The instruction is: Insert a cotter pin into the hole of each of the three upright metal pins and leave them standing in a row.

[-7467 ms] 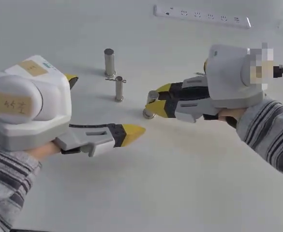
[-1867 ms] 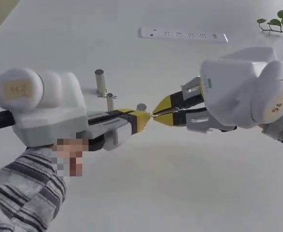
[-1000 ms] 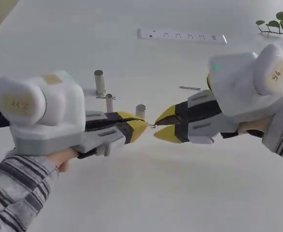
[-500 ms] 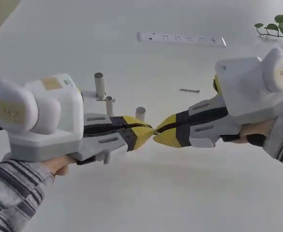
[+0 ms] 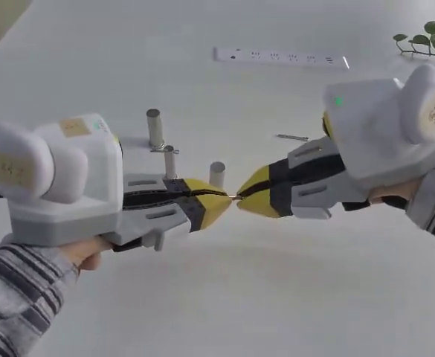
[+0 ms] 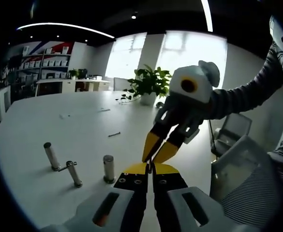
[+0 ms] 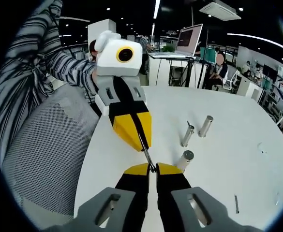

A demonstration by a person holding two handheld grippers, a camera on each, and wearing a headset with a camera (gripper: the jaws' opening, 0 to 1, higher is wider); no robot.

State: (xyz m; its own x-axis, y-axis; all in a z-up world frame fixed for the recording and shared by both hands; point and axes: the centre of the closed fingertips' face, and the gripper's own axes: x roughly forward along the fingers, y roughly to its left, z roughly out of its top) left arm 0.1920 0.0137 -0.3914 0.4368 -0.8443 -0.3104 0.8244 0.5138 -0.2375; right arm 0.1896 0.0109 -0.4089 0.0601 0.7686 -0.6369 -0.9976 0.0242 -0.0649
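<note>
white table (image 5: 276,297) | bright windows (image 6: 189,48) | potted plant (image 6: 148,84) | mesh chair (image 7: 39,154) | ceiling striplights (image 7: 156,8)

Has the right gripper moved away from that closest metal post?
Yes. The right gripper came off the nearest metal pin, toward the person, meeting the left gripper at a cotter pin.

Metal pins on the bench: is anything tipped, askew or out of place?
Nothing stands out. All three metal pins stand upright, the middle one with a cotter pin through it. A spare cotter pin lies loose on the table, apart from them.
</note>
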